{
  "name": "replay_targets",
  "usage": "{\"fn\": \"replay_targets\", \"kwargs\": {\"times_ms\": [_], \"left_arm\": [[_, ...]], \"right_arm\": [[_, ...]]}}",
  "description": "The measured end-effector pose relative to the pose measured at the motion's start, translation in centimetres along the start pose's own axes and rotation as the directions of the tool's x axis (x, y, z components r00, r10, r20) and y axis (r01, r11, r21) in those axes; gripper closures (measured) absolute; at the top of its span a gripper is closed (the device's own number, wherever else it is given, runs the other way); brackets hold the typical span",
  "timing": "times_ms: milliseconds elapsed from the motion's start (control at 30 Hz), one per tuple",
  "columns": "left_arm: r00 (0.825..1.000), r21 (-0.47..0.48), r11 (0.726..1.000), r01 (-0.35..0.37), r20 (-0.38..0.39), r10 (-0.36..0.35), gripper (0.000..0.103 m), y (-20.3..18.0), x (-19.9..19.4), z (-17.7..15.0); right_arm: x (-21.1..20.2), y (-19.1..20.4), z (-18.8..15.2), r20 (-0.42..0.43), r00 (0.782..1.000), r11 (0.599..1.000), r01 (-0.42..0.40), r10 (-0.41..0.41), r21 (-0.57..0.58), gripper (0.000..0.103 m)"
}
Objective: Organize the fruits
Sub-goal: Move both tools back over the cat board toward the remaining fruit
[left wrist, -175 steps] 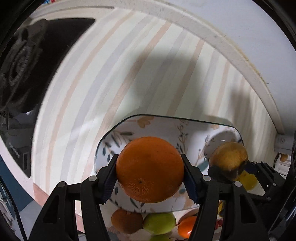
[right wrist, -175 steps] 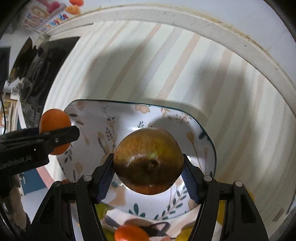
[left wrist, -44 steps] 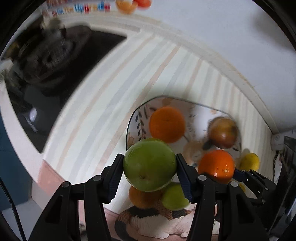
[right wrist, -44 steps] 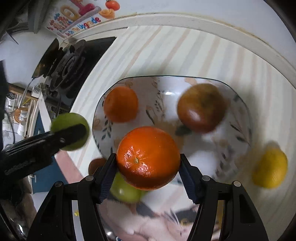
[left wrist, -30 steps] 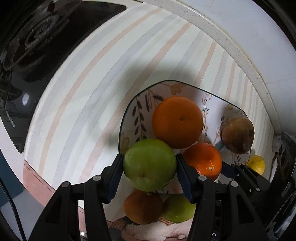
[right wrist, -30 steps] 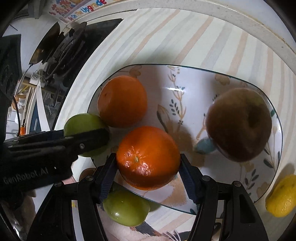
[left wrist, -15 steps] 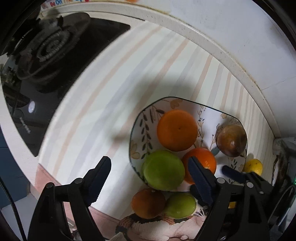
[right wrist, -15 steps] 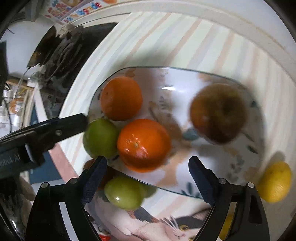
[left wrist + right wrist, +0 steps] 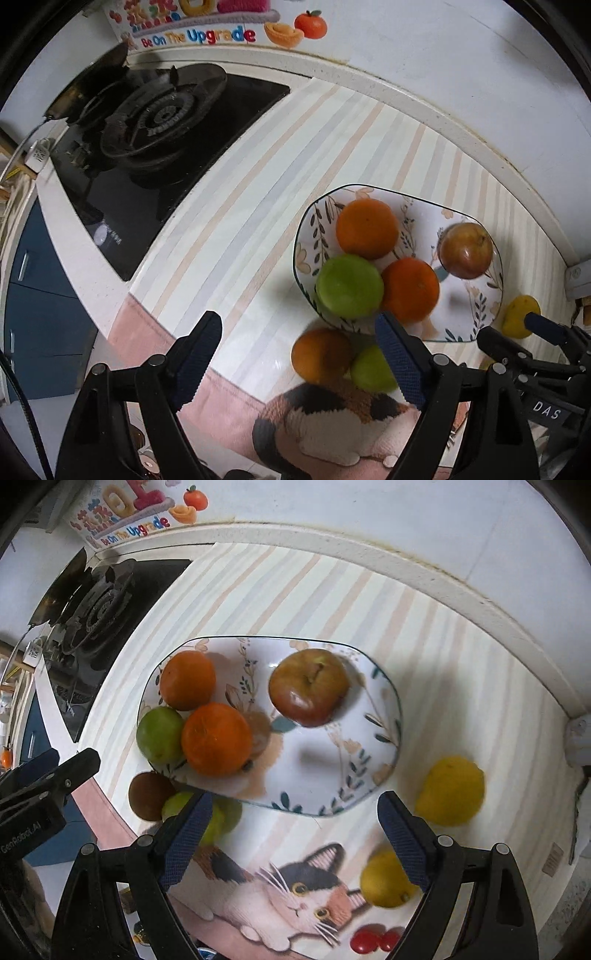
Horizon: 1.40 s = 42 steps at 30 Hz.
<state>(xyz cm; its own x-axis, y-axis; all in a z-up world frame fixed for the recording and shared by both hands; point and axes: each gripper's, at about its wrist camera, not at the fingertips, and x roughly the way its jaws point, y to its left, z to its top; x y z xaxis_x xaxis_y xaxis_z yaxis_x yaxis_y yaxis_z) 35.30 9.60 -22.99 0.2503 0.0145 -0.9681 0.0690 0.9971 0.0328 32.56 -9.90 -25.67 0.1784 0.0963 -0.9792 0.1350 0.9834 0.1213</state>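
Four fruits lie in the plate (image 9: 384,701); two lemons (image 9: 450,790), frame right, remain on the tabletop (image 9: 295,590). Left claw (image 9: 299,365) and right claw (image 9: 291,834): spread, empty.

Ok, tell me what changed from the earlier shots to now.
Both grippers let go. The left gripper dropped its green apple into the plate, and the right gripper released its orange beside it; both now stand open, empty and pulled back. Unchanged: the other orange and the brown apple in the plate, and the lemon on the counter.
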Motion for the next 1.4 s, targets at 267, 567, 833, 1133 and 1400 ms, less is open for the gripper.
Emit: {"fn": "replay_targets", "kwargs": {"times_ms": [267,567,833,1133,1400], "left_arm": [[0.997,0.027,1.000,-0.011,0.081,0.009,0.018,-1.6,-4.3,-2.4],[0.990,0.038,0.999,0.022,0.141,-0.027,0.018,-2.9,-9.2,-4.8],[0.978,0.050,0.998,0.045,0.201,-0.055,0.018,-4.0,-13.5,-6.8],[0.964,0.057,0.996,0.069,0.251,-0.081,0.018,-4.6,-17.0,-8.6],[0.966,0.002,0.999,0.050,0.255,-0.049,0.016,-2.8,-16.3,-8.4]], "right_arm": [[-4.4,-0.5,-3.1,0.063,0.998,1.000,-0.021,0.021,-0.016,0.010],[-10.0,-1.1,-6.4,0.149,0.988,0.999,-0.035,0.040,-0.040,0.010],[-15.1,-1.8,-8.9,0.214,0.975,0.997,-0.050,0.062,-0.058,0.010],[-18.7,-2.5,-10.5,0.254,0.962,0.995,-0.083,0.096,-0.062,0.010],[-16.1,-2.4,-9.6,0.213,0.967,0.990,-0.140,0.141,-0.021,0.010]]}}
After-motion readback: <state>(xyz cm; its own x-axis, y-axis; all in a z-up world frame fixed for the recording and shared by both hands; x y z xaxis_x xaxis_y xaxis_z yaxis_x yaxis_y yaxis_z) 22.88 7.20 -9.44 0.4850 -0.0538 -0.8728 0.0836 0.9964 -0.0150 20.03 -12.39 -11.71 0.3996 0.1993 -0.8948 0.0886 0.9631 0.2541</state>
